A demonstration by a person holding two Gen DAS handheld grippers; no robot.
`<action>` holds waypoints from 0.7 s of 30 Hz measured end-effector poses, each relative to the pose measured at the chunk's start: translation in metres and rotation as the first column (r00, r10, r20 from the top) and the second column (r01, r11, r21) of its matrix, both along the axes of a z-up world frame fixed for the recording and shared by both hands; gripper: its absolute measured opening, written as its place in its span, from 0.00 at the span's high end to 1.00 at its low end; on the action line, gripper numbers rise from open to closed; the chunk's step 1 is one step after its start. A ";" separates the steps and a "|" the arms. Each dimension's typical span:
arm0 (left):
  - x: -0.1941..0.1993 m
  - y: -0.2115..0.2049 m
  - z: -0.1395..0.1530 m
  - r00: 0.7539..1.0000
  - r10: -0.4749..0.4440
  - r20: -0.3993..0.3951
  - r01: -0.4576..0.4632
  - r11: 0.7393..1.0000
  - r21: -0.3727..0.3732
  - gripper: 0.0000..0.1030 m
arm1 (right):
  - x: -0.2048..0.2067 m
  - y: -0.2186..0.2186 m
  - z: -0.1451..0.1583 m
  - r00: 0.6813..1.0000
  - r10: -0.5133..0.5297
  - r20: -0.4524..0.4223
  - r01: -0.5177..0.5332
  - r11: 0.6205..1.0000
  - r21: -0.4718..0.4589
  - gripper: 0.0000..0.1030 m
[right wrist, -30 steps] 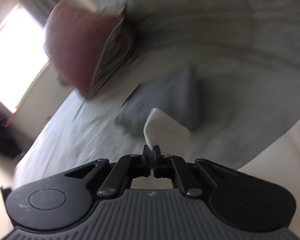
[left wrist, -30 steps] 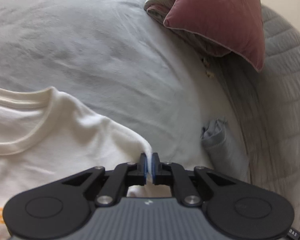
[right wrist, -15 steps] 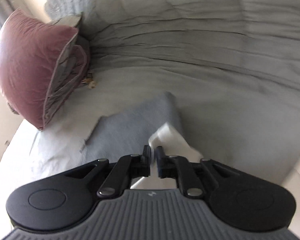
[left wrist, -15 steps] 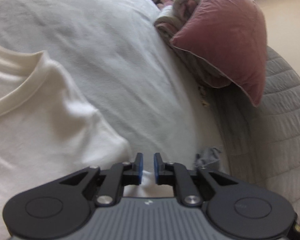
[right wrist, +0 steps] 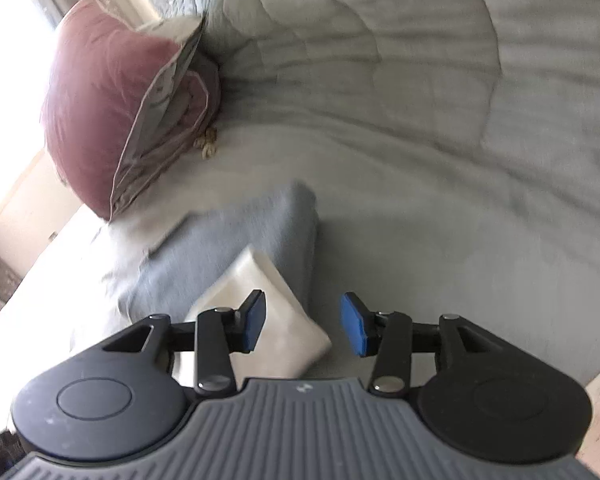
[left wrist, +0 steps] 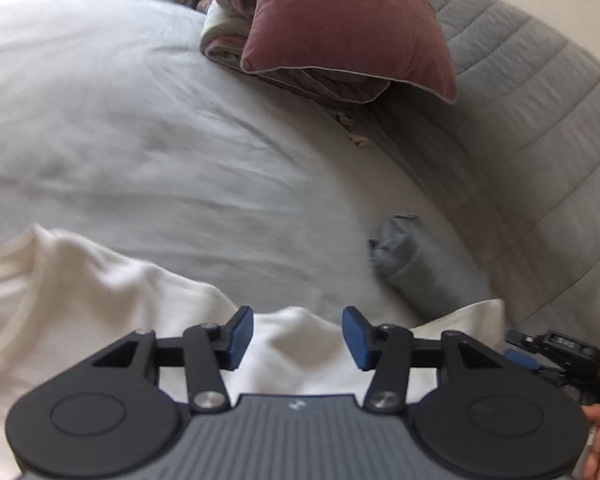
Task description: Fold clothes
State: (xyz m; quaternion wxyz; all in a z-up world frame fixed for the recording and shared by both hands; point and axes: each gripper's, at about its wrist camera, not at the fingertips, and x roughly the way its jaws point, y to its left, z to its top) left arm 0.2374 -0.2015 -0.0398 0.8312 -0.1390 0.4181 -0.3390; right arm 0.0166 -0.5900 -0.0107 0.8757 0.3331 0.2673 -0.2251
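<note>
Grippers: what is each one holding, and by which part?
Nothing. The left gripper and right gripper have just been opening; their jaws stand apart, clear of the white shirt below.

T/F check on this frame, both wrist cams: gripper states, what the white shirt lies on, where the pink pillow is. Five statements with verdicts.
1. The left gripper is open. True; its jaws have just been opening, the white shirt lying loose below them.
2. The right gripper is clamped on white fabric. False; its pads stand apart, the white sleeve free beneath.
3. The white sleeve overlaps a grey garment. True.
4. The pink pillow rests on the white shirt. False; it sits far off by the quilted cover.
5. The shirt is dark blue. False; it is white.
</note>
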 end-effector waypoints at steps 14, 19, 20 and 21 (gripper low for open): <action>-0.005 0.000 -0.030 0.995 -0.060 -0.076 0.060 0.998 -0.002 0.73 | -0.011 0.008 -0.017 0.981 -0.076 0.179 0.054 0.991 0.124 0.91; -0.014 -0.016 -0.044 1.000 -0.027 -0.013 0.026 0.999 -0.027 0.72 | -0.018 0.014 0.023 0.972 -0.079 0.222 0.076 0.997 0.021 0.92; -0.017 -0.019 -0.045 1.000 -0.026 0.011 0.026 0.999 -0.018 0.72 | -0.018 0.015 0.030 0.972 -0.072 0.226 0.076 0.997 -0.012 0.92; -0.019 -0.021 -0.046 0.999 -0.029 0.038 0.029 1.000 -0.002 0.72 | -0.018 0.017 0.035 0.973 -0.064 0.221 0.076 0.996 -0.045 0.92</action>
